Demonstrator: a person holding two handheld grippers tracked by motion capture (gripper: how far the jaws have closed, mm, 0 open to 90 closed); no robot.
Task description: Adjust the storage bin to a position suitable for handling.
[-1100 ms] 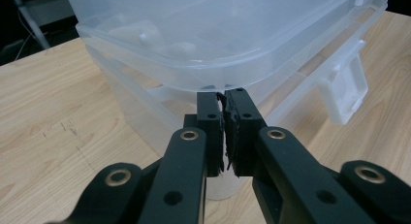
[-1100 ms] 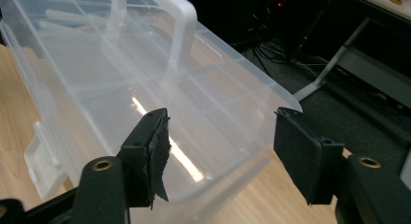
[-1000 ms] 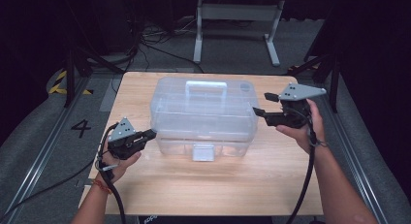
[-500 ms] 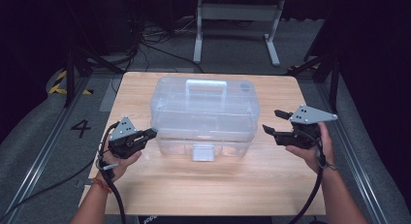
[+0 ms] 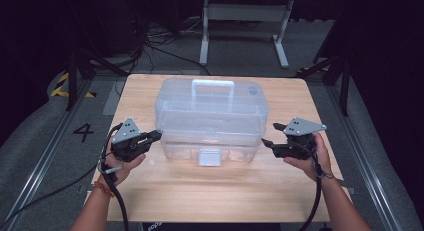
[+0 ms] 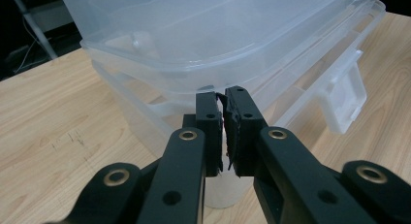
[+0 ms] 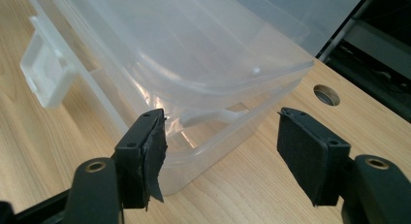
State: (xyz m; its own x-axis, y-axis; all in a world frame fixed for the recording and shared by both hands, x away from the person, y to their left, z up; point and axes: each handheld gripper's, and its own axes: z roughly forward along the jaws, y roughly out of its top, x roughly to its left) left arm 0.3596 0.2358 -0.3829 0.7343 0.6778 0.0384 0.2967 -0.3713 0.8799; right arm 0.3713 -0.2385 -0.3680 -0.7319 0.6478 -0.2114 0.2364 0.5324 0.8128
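High view: a clear plastic storage box (image 5: 212, 122) with a lid handle (image 5: 213, 85) and a white front latch (image 5: 209, 156) is seen standing near the middle of a wooden table (image 5: 220, 191). The left gripper (image 5: 156, 135) is held at the box's left end, its tip just beside the lower wall; the right gripper (image 5: 267, 142) is held at the box's right end, close to the wall, whether touching cannot be told. Each gripper is carried in a hand entering from below.

Left gripper view: the left gripper (image 6: 224, 99) is shown with its jaws pressed together, nothing between them, the tips lying just under the box's (image 6: 203, 49) rim. The latch (image 6: 345, 95) is seen at the right.

Right gripper view: the right gripper (image 7: 223, 136) is shown with its jaws set wide apart; they have just been opening slightly. The box's (image 7: 194, 54) corner lies ahead of the gap and is not clamped. A round hole (image 7: 326, 94) is seen in the table (image 7: 252, 185).
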